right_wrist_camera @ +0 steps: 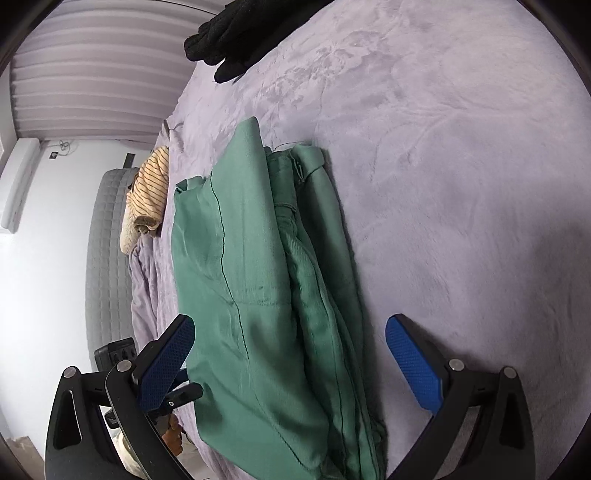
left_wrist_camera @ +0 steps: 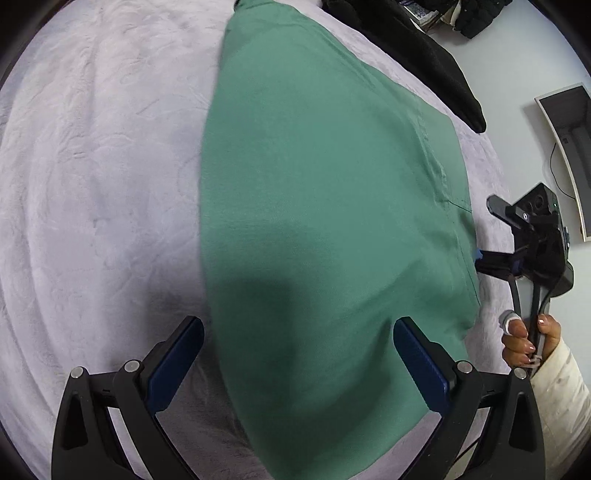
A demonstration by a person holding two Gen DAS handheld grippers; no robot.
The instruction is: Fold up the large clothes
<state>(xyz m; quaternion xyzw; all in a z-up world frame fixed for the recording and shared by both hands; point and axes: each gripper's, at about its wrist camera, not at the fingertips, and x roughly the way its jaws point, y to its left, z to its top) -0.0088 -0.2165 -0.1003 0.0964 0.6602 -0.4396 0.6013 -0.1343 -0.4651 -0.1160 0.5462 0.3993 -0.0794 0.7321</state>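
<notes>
Green garment is lying on the lilac blanket, already folded into a long strip w/ layers stacked along one side. Left gripper is hovering over one end, fingers spread wide, holding nothing; cloth is sitting btwn them and past the tips. Right gripper is likewise gaping, empty, w/ the strip running btwn its fingers and away ahead.

Next step looks like a crosswise fold: each side should be pinching all layers at the near-end corners, not just the top one, then lifting together and laying the end over evenly.

Around: black clothing is lying well beyond the right fingertips, striped cloth off past the right gripper's left finger. Neither is blocking; the plush blanket may be dragging on the fabric.
</notes>
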